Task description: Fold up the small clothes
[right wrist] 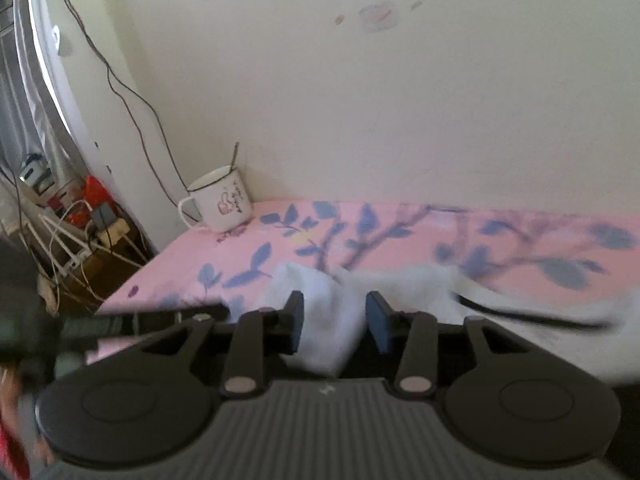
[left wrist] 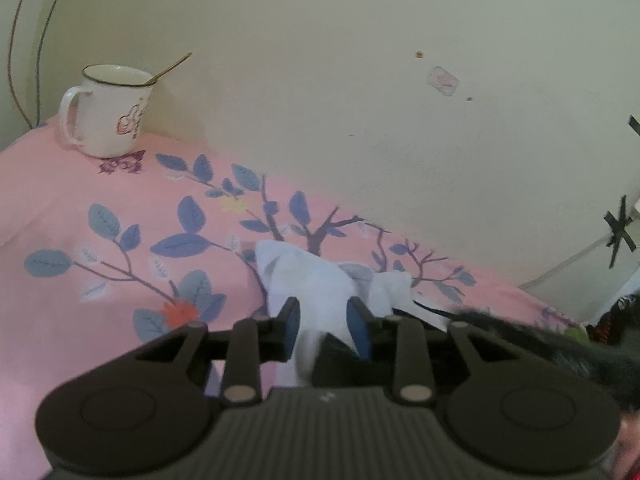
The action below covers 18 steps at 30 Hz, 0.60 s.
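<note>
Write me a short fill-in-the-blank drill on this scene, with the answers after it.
1. The mug stands on a sheet whose ground colour is ____.
2. A ____ sticks out of the mug.
3. The cloth between the left tongs is ____ in colour.
4. Behind the mug rises a plain ____.

Answers: pink; spoon; white; wall

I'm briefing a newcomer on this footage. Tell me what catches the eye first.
The pink floral sheet fills both views, running up against a bare cream wall. A crumpled white garment lies on it, right in front of each gripper, its cloth between the parted jaws. A white mug with a spoon stands on the sheet's far left corner.
</note>
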### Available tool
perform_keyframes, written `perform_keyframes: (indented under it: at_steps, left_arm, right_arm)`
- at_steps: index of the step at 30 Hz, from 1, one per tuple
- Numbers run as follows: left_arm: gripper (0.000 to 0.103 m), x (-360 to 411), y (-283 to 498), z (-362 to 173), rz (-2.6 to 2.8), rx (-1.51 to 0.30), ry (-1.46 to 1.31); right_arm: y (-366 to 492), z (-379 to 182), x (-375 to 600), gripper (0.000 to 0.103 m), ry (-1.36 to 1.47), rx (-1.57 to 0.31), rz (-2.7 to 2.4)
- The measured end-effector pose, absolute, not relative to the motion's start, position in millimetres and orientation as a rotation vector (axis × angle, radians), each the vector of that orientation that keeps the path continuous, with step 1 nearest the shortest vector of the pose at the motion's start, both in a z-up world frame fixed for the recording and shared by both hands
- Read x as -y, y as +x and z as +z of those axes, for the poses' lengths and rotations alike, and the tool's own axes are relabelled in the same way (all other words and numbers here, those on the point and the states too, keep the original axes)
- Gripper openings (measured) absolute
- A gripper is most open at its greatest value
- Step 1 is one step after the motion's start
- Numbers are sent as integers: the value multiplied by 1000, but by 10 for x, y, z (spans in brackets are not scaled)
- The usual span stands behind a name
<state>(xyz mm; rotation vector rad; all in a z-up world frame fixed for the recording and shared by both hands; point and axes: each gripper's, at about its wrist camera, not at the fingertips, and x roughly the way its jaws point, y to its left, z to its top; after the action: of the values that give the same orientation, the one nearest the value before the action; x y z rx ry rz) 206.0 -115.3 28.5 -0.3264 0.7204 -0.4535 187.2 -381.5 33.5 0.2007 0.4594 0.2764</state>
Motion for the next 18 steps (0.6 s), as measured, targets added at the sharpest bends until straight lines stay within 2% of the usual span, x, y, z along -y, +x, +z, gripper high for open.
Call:
perform_keyframes:
  at_steps: [8,12,14,15,18]
  left_arm:
    - [27,1489,1919,279,-567,-697,-234]
    - [26,1619,2009,85,-540,-776,-179]
    - [19,1617,2071,-7,-522,-800,-169]
    - [19,1584,2091,-18,-526,-797,-178]
    - [18,1473,2142,-47,-542,-821,-250]
  right_arm:
    - [711,221,4713,38,207,-366,-27]
    - [600,74,5095,39,288,-396,-114]
    - [747,-72,5174,39,332,-462,-95]
    - [825,-156,5168,39,321,-493,-92]
    - [899,-210,4767,44,13,-461,-135]
